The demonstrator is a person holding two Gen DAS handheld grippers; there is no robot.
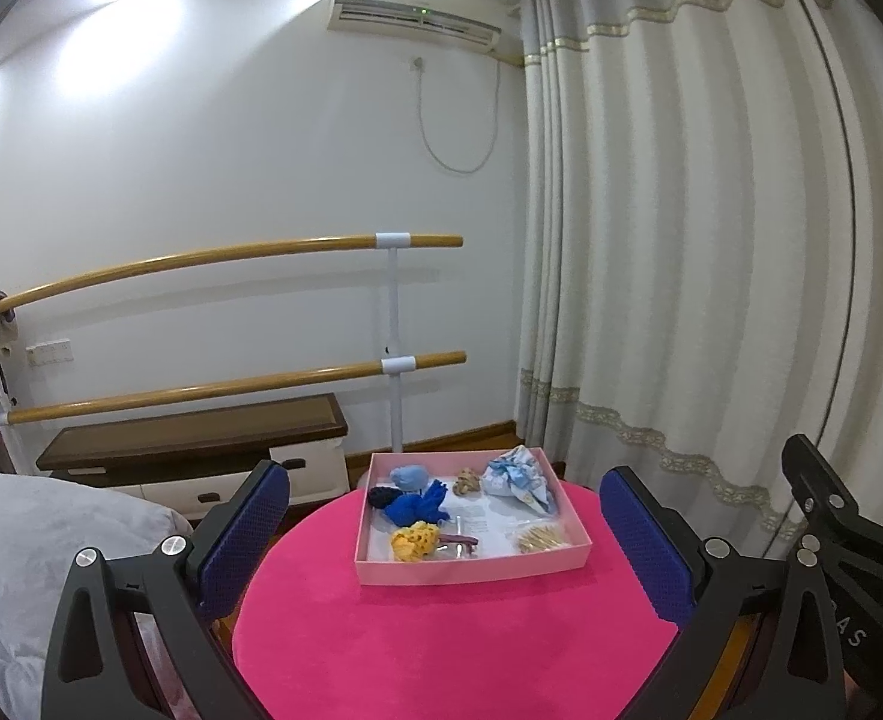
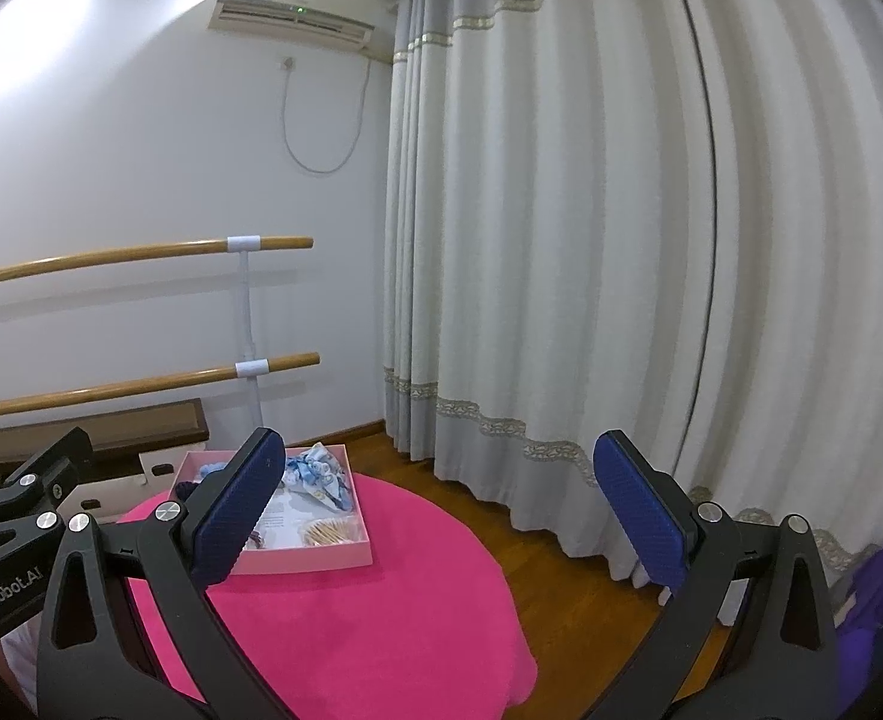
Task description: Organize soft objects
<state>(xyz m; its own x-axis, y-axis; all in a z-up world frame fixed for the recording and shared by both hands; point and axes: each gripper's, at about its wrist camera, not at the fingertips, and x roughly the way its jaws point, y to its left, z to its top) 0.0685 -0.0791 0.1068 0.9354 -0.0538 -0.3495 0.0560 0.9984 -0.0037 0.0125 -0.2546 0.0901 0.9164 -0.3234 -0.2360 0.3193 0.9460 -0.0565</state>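
A pink box (image 1: 471, 567) sits toward the far edge of the round pink tabletop (image 1: 441, 648), holding soft scrunchies: dark blue (image 1: 414, 507), light blue (image 1: 410, 476), yellow (image 1: 414, 543), and a pale floral cloth (image 1: 519, 477) in its far right corner. Both the left gripper (image 1: 441, 546) and the right gripper (image 2: 441, 516) hang spread wide and empty above the near edge.

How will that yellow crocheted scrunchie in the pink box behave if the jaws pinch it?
The yellow scrunchie looks bunched and knitted, so it will probably squash and flop rather than hold shape. It seems light, and its open texture should grip well. It touches a dark hair clip, which may drag along.
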